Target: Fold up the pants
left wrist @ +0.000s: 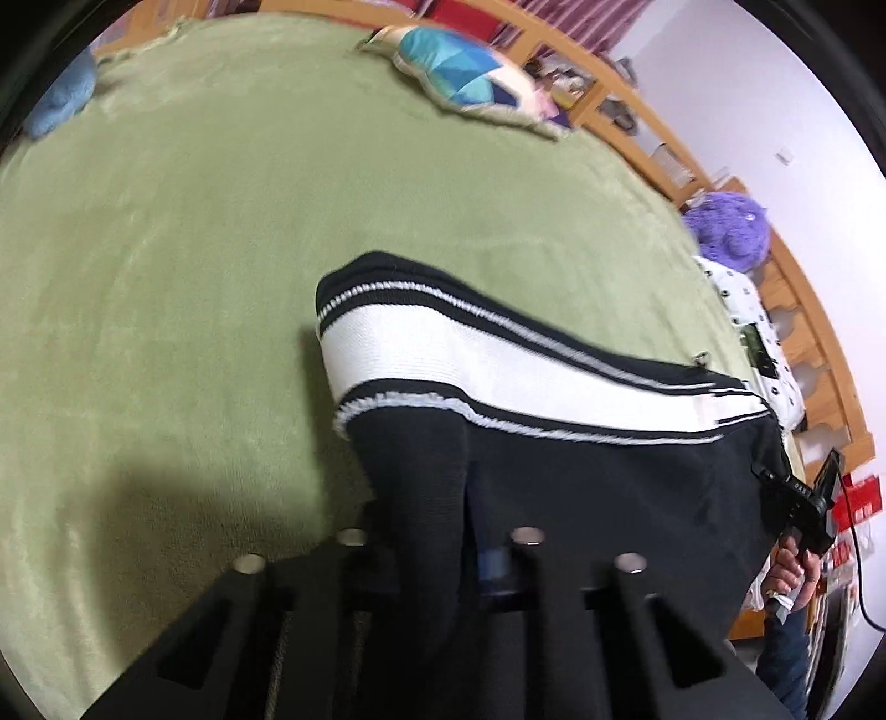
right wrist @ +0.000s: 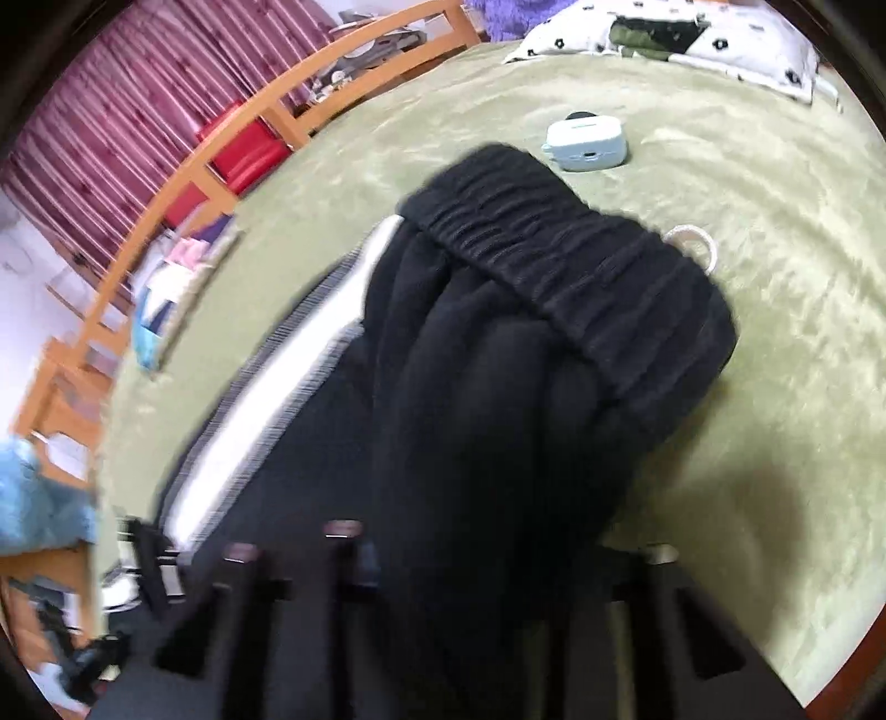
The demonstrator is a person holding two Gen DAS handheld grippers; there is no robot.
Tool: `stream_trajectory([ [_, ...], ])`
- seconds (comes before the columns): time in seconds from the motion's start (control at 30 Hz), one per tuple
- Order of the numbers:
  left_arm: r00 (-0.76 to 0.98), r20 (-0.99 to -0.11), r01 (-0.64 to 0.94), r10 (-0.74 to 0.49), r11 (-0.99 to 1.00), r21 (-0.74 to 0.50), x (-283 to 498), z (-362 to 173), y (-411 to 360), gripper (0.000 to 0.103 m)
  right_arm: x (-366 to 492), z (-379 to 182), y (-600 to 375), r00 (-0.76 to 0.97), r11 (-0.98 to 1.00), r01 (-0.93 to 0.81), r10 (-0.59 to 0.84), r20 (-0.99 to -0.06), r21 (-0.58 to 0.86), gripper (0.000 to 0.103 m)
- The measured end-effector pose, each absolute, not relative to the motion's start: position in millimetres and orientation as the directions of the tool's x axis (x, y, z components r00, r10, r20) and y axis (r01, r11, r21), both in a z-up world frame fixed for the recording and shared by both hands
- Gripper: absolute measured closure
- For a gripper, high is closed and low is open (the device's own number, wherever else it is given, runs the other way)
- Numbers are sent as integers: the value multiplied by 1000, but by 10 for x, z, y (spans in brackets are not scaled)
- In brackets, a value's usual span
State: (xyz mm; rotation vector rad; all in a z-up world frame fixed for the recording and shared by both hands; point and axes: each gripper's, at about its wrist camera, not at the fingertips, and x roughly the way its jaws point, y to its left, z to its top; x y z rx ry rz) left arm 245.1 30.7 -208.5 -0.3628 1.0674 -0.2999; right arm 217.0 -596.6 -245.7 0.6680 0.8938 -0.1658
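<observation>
- soft black knit pants [left wrist: 581, 498] with a wide white side stripe [left wrist: 443, 354] edged by thin black and white lines; the gathered elastic waistband [right wrist: 576, 266] is plain black
- fuzzy olive-green bed blanket [left wrist: 194, 221], one flat colour all over
- far-side patchwork pillow [left wrist: 470, 72] in teal, blue and cream blocks
- white pillow with little black flower prints [right wrist: 720, 39] far right
- fluffy purple plush [left wrist: 731, 227]
- pale mint plastic case [right wrist: 587, 145]
- striped maroon-pink curtain [right wrist: 138, 122] behind the orange wooden bed rail [right wrist: 183, 171]

Black pants [left wrist: 581, 487] with white side stripe, gathered elastic waistband [right wrist: 576, 277], lifted above the green blanket [left wrist: 194, 249].
</observation>
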Motion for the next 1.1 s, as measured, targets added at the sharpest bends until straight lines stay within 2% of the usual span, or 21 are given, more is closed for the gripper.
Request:
stream_trajectory([
  [0.1, 493, -760, 139, -423, 901, -411, 2385, -1820, 266, 92, 2154, -2176, -5774, 648, 825, 390, 70, -758, 410, 85],
  [0.2, 527, -736, 184, -424, 903, -389, 2361, -1594, 292, 92, 2146, -1854, -5564, 692, 834, 359, 63, -719, 419, 86],
  [0.37, 546, -698, 168, -463, 877, -450, 2379, -1396, 615, 93, 2192, -1395, -5188, 746, 851, 292, 83, -660, 437, 86],
  [0.5, 591, -702, 128, -397, 905, -405, 2402, -1217, 960, 93, 2217, -1183, -4824, 760, 861, 207, 157, -630, 464, 86],
  [0.7, 652, -727, -27, -215, 952, -306, 2376, -995, 1769, 92, 2320, -1249, -3991, 718, 861, 37, 330, -613, 507, 87],
  [0.77, 631, -757, -73, -170, 958, -276, 2399, -1101, 1945, 92, 2368, -1413, -3736, 686, 860, 2, 370, -626, 511, 87],
  [0.83, 594, -789, -109, -158, 956, -274, 2463, -1289, 2026, 92, 2420, -1605, -3603, 666, 877, 20, 347, -660, 481, 86],
  [0.93, 564, -820, -158, -97, 962, -223, 2520, -1570, 2062, 84, 2469, -1893, -3694, 638, 907, 93, 261, -724, 410, 82],
  [1.0, 524, -851, -195, -42, 966, -168, 2580, -1745, 2065, 66, 2501, -2172, -3866, 573, 886, 123, 304, -761, 446, 80],
  [1.1, 461, -886, -202, -46, 967, -156, 2562, -1913, 2053, 52, 2382, -2423, -3932, 512, 876, 146, 330, -793, 459, 69],
])
